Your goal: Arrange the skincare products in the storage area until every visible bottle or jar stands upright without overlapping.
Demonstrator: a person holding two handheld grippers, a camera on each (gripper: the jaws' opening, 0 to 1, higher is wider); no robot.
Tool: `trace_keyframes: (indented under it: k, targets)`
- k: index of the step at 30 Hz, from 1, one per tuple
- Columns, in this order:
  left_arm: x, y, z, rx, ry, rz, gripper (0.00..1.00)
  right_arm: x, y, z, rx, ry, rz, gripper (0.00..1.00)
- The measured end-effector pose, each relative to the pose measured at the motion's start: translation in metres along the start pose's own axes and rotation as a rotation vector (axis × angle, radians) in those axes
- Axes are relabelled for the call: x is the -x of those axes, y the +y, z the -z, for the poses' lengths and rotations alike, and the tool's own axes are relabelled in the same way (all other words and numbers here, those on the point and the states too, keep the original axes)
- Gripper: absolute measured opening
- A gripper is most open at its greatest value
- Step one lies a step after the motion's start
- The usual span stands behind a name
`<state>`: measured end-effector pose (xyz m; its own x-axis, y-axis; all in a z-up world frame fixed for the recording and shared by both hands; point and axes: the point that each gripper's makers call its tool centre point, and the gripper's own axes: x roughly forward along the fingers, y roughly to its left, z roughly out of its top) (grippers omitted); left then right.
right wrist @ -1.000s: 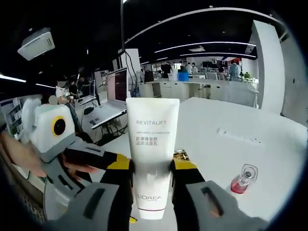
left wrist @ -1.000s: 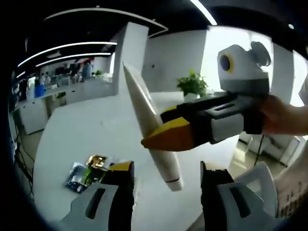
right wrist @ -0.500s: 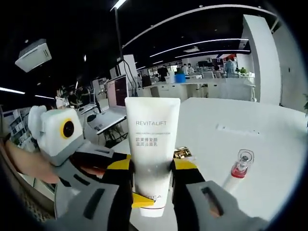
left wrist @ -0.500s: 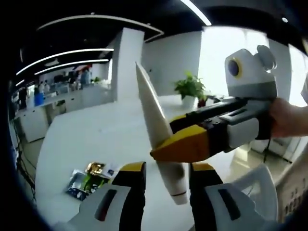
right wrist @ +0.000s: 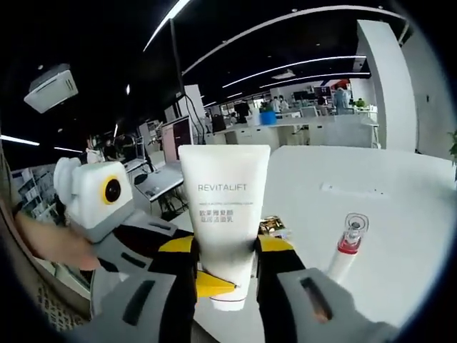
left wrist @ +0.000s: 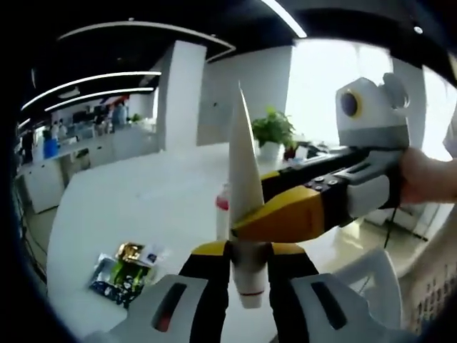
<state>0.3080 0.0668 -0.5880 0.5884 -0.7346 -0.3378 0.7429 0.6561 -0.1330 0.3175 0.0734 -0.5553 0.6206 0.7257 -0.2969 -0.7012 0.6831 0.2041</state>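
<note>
A: Where was the white tube (right wrist: 223,221)?

B: Held up off the white bench (right wrist: 400,207), crimped flat end up, cap end down. Right claw (right wrist: 226,263) was clamped on its lower half, yellow pads pressed to both sides. Label read REVITALIFT w/ some smaller print under it.

A: And the left claw (left wrist: 248,259)?

B: In the left gripper view its two jaws were closed in on the tube's cap end (left wrist: 245,221), tips touching or nearly so. Looked like a grip, but I couldn't tell how firm. Right claw (left wrist: 285,213) came in from the right of that view, crossing the tube above the left jaws, a hand (left wrist: 428,179) behind it.

A: Anything else from the set?

B: A small bottle w/ red liquid and a clear cap (right wrist: 347,250), standing on the bench near the right claw's right jaw. In the left gripper view a red-and-white bit (left wrist: 223,214) showed just beside the tube, prob. the same bottle, can't be sure.

A: Other stuff on the bench?

B: Some flat packets, gold and green (left wrist: 125,263), lying well apart from the tube. A potted plant (left wrist: 271,132) at the far end.
</note>
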Motion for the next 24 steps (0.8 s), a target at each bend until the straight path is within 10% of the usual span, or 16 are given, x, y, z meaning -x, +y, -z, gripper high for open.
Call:
trace_keyframes:
  k: [16,24]
  targets:
    - [0.003,-0.031,-0.016,-0.026,0.002,0.264,0.15,0.032,0.001,-0.055,0.039,-0.158,-0.155,0.33]
    - [-0.001,-0.041,-0.023,-0.073,0.024,0.381,0.16,0.047,0.012,-0.062,0.1,-0.181,-0.258,0.16]
